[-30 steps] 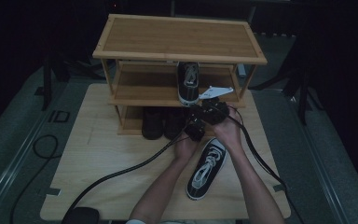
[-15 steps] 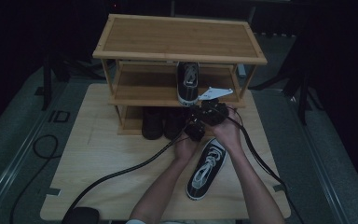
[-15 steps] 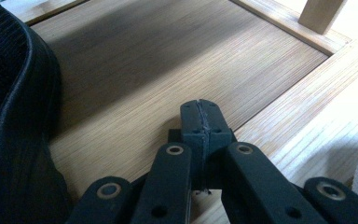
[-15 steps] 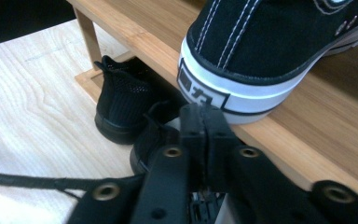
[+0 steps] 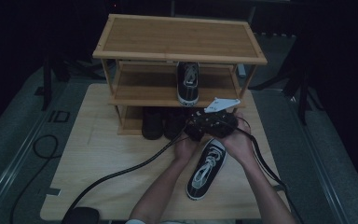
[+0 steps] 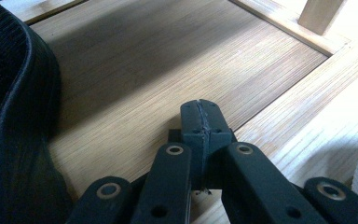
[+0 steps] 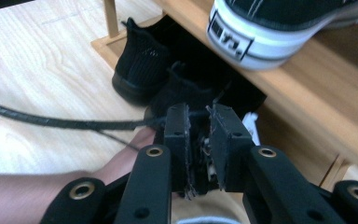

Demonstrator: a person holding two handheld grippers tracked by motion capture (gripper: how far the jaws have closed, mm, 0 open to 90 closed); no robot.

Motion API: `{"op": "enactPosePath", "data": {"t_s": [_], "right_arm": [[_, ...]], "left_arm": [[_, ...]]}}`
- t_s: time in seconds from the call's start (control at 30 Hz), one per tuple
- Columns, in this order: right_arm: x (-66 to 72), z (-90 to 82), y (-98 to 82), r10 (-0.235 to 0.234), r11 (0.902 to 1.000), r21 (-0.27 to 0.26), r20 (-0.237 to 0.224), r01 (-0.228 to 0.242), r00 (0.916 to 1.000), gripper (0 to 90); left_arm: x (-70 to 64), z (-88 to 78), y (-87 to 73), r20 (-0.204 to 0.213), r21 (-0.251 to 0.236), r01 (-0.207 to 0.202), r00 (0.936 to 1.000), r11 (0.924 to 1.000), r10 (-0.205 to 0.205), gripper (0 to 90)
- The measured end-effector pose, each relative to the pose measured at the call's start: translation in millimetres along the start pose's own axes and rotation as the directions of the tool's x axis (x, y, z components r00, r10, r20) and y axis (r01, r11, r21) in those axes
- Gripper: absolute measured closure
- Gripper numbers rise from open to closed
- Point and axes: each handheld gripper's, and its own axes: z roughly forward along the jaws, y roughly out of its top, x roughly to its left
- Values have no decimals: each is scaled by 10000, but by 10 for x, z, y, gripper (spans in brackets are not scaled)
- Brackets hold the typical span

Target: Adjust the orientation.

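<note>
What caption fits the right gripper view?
Right gripper, jaws slightly apart, faces black shoes beneath a shelved sneaker.

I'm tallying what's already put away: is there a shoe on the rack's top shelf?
No, the top shelf is bare wood in the high view; the one sneaker on the rack sits on the middle shelf below.
</note>
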Motion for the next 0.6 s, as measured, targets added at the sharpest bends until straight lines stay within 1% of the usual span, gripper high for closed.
{"op": "enactPosePath", "data": {"t_s": [0.07,0.2,0.23,0.27,0.43,0.47,0.5,0.6], "right_arm": [[10,-39,-61,140,9999,30,-136,-139,9998,771],[41,-126,-199,235,9997,121,-171,-233,9996,764],[41,-126,-199,235,9997,121,-171,-233,9996,764],[59,-168,-279,301,9994,172,-231,-297,9993,763],[116,-222,-460,451,9983,391,-342,-437,9984,747],[124,-229,-489,455,9980,448,-351,-439,9983,741],[136,-236,-527,490,9977,494,-356,-472,9982,733],[175,-252,-636,635,9963,600,-431,-609,9970,714]], "left_arm": [[-1,3,1,30,-34,36,10000,10000,-36,900],[-1,4,5,20,-15,26,10000,10000,-26,900],[-1,4,5,20,-15,26,10000,10000,-26,900],[-3,4,5,13,-13,28,10000,10000,-28,900],[-1,3,8,22,5,26,10000,10000,-26,900],[8,-1,13,-45,37,-69,10000,10000,70,900],[4,2,12,55,42,37,10000,10000,-37,900],[4,2,14,44,60,-3,10000,10000,3,900]]}}
